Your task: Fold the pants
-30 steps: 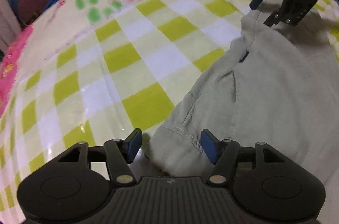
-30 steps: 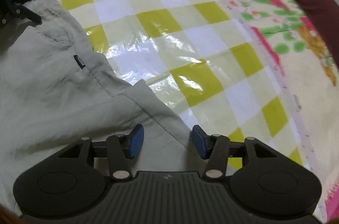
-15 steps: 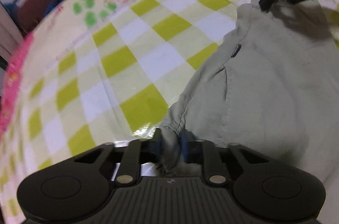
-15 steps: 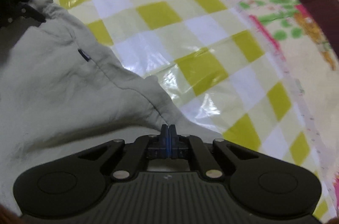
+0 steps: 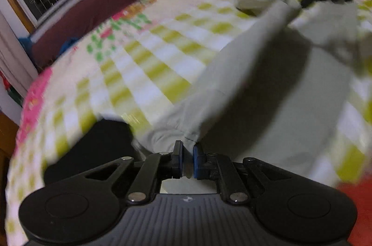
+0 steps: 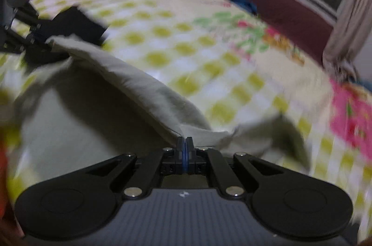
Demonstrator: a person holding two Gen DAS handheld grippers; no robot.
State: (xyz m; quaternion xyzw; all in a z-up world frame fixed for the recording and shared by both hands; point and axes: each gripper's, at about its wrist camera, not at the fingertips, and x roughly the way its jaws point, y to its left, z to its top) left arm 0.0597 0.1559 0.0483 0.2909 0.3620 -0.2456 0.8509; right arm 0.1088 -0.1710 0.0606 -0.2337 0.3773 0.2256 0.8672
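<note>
The main risk here is that an edge slips free mid-lift. The left hand-held gripper (image 5: 186,158) pinches only a thin bit of hem on the pants (image 5: 267,92), and a narrow gap shows between its blue pads (image 5: 196,161), so a sharp tug could pull the cloth out. The right hand-held gripper (image 6: 184,154) is clenched tight on its own edge of the pants (image 6: 144,87), which looks more secure. If the two sides travel unevenly, the fold would likely land crooked or bunch up. The hanging corner at the right of the right wrist view could also tuck under and crease.

The pants are pale grey-green, of soft, slightly rumpled fabric. They are lifted off the bed (image 5: 144,64), stretched in a sagging band between the two grips, with a loose fold curling over and shading the cloth below. The rest droops down onto the yellow-checked bedspread (image 6: 186,36). Both views are blurred, so seams and pockets cannot be made out. A dark item (image 5: 100,143) lies on the bed just left of the left grip.
</note>
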